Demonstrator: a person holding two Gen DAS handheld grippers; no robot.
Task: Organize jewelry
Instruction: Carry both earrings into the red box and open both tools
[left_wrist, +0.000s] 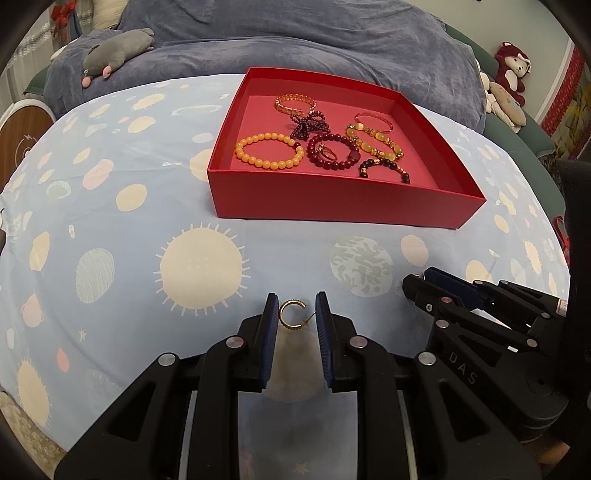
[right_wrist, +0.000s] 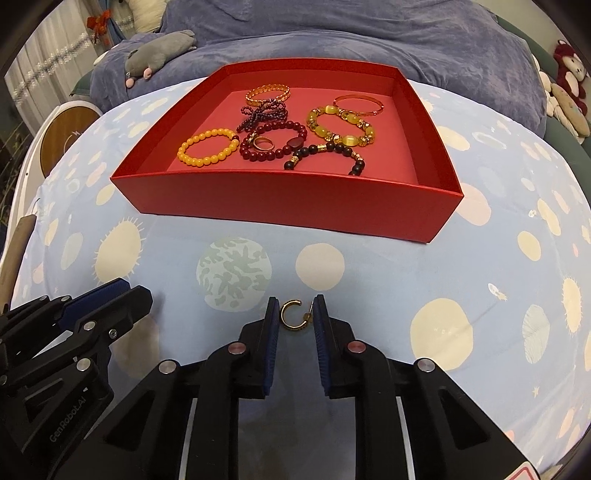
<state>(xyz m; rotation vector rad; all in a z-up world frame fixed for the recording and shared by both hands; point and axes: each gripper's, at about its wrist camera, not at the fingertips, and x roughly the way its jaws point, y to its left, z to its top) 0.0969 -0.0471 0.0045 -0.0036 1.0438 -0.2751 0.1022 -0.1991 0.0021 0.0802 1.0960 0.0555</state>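
Grey plush toy on blue blanket.

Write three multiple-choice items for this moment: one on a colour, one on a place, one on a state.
1. The box is: A red; B green; C white.
2. In the left wrist view, the gold earring is: A in the box; B between the left tongs; C on a shelf.
3. The box is: A lidded; B open-topped; C overturned.

Key: 1 A, its walls and floor are red. 2 B, it sits between the two blue pads. 3 B, the yellow bead bracelet inside shows from above.
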